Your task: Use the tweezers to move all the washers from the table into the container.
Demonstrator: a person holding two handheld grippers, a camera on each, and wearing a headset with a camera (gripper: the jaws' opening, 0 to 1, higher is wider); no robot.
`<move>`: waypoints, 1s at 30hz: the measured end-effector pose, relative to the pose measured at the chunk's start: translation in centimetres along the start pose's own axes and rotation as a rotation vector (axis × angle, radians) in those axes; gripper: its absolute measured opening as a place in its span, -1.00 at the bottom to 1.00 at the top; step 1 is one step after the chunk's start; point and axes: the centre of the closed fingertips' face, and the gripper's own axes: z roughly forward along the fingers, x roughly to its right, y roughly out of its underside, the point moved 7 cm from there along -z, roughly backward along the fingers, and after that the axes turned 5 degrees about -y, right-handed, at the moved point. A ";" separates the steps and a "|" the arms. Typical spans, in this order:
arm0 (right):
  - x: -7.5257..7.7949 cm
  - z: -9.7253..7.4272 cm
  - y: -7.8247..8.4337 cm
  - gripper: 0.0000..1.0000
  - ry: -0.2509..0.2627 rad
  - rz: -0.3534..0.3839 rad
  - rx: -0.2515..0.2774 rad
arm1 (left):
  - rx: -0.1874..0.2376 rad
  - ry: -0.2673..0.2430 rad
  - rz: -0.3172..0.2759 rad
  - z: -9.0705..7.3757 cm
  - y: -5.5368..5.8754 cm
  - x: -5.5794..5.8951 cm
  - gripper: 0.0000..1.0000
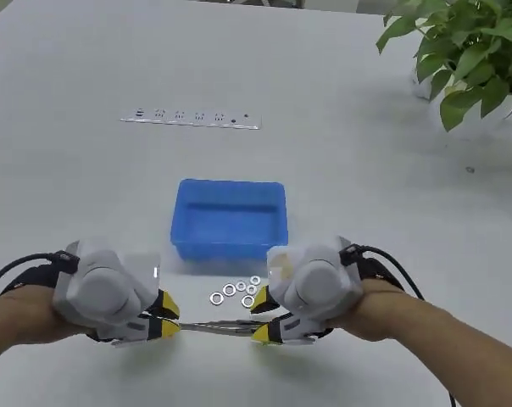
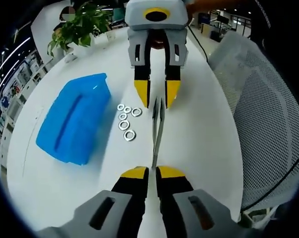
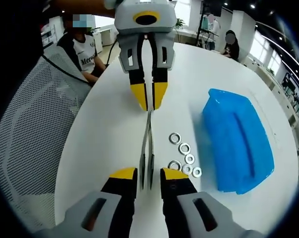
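The left claw [image 1: 169,316] is pinching one end of the tweezers [image 1: 215,326], which are lying on the counter [image 1: 358,161]. The right claw [image 1: 263,319] is straddling the other end, narrowly parted. The washers [image 1: 236,290] are sitting clustered just beside the blue container [image 1: 229,217]. Taking up the tweezers looks underway; next, the right claw needs to be closing on both arms.

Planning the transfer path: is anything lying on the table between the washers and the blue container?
Nothing visible does. The small silver metal washers lie on the bare white table directly beside the blue plastic container; the thin metal tweezers are on their opposite side.
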 end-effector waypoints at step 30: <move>-0.2 0.3 0.0 -0.73 0.016 0.011 0.002 | 0.000 0.021 0.031 -0.6 -0.9 0.2 -0.88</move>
